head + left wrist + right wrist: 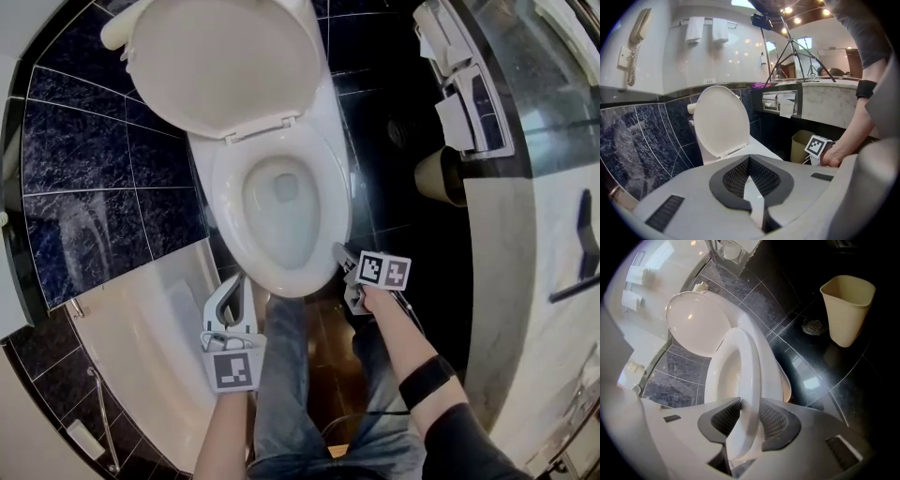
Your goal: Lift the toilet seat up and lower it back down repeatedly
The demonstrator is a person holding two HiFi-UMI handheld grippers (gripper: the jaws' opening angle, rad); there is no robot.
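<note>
**Fig.** Toilet seat [230, 211] lying down on the bowl [281, 202], or very nearly so, with the lid [216, 66] raised at the bowl's rear edge. The right claw [343, 255] is clamped across the seat's rim at the front right edge of the bowl. The left claw [236, 286] hangs closed and empty just off the front left edge.

*Technique.* For the next lift, the grip should probably stay on the rim's front, farthest from the hinge. The claw would then roll with the seat as it swings in its arc, so the rim does not twist out of the pads. Lowering is best eased, not dropped, since the grip looks shallow.

*Views compared.* Only the right gripper view shows the rim [747, 380] pinched between both pads of that claw [749, 413]. The head view alone shows both claws against the whole bowl. The left gripper view shows its own claw [750, 178] meeting on nothing, plus the lid's underside [723, 122].
</note>
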